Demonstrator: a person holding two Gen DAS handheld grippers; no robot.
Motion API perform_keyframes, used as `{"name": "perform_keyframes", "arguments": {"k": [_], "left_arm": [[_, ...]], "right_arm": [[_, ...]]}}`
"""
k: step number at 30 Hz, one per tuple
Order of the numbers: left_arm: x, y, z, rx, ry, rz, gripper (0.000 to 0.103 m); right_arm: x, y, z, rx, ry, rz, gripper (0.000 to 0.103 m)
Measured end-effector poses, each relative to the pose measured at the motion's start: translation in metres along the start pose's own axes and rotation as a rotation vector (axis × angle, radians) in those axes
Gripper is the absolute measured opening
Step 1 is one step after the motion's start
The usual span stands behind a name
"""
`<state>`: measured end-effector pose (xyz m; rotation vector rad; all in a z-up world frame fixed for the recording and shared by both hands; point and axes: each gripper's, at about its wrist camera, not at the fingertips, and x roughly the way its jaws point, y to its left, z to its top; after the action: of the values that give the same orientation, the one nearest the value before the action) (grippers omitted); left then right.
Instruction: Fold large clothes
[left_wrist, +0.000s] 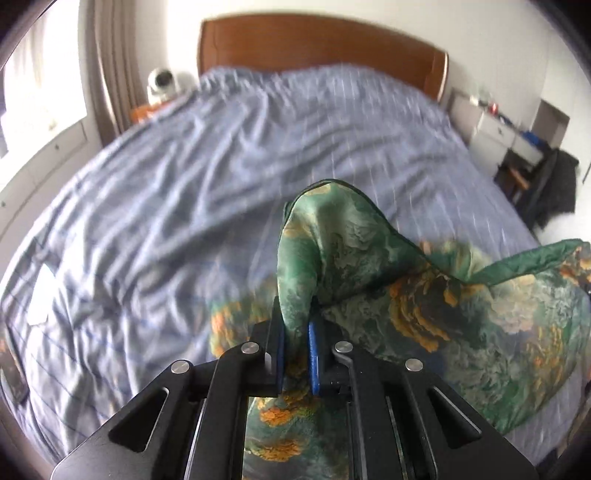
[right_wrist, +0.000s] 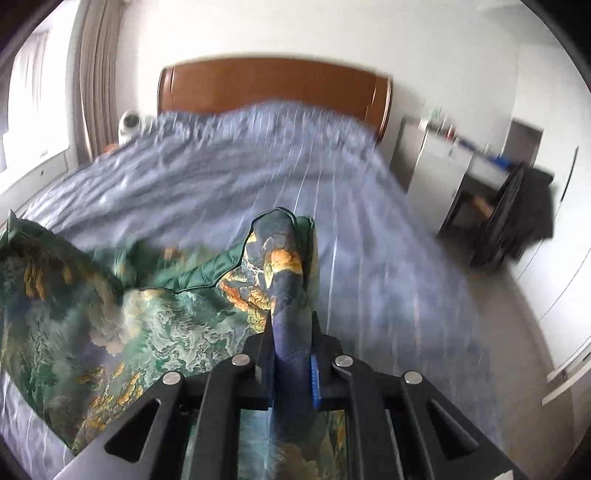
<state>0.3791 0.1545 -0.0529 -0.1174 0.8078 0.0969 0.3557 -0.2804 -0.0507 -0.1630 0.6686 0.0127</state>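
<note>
A large green garment (left_wrist: 461, 306) with orange and grey floral print hangs between both grippers above the blue striped bed. My left gripper (left_wrist: 296, 314) is shut on a pinched fold of it, the cloth rising above the jaws and spreading to the right. My right gripper (right_wrist: 291, 328) is shut on another corner of the garment (right_wrist: 129, 314), which spreads to the left and hangs down below the jaws. Both views are motion-blurred.
The bed (left_wrist: 221, 166) has a rumpled blue sheet and a brown headboard (left_wrist: 317, 40). A white device (left_wrist: 162, 83) stands on a nightstand at the left. A white cabinet (right_wrist: 443, 173) and a chair with dark clothes (right_wrist: 524, 214) stand at the right.
</note>
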Motion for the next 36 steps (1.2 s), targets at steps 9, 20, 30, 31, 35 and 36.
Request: {"name": "perform_keyframes", "arguments": {"k": [9, 20, 30, 31, 35, 36], "left_arm": [[0.112, -0.007, -0.020, 0.014, -0.010, 0.175, 0.009], [0.156, -0.001, -0.075, -0.001, -0.042, 0.135, 0.015], [0.158, -0.002, -0.079, -0.008, -0.062, 0.127, 0.015], [0.158, -0.002, -0.080, -0.010, -0.062, 0.124, 0.015], [0.156, 0.000, -0.079, -0.014, -0.064, 0.119, 0.015], [0.156, 0.001, -0.079, -0.015, -0.065, 0.118, 0.015]], "right_arm": [[0.071, -0.002, 0.018, 0.004, -0.013, -0.095, 0.013], [0.166, -0.018, -0.066, 0.154, 0.163, 0.010, 0.016], [0.178, -0.014, -0.072, 0.183, 0.132, 0.022, 0.017], [0.178, -0.014, -0.072, 0.183, 0.132, 0.023, 0.017], [0.176, -0.014, -0.074, 0.179, 0.131, 0.018, 0.017], [0.176, -0.014, -0.074, 0.179, 0.131, 0.019, 0.017]]}}
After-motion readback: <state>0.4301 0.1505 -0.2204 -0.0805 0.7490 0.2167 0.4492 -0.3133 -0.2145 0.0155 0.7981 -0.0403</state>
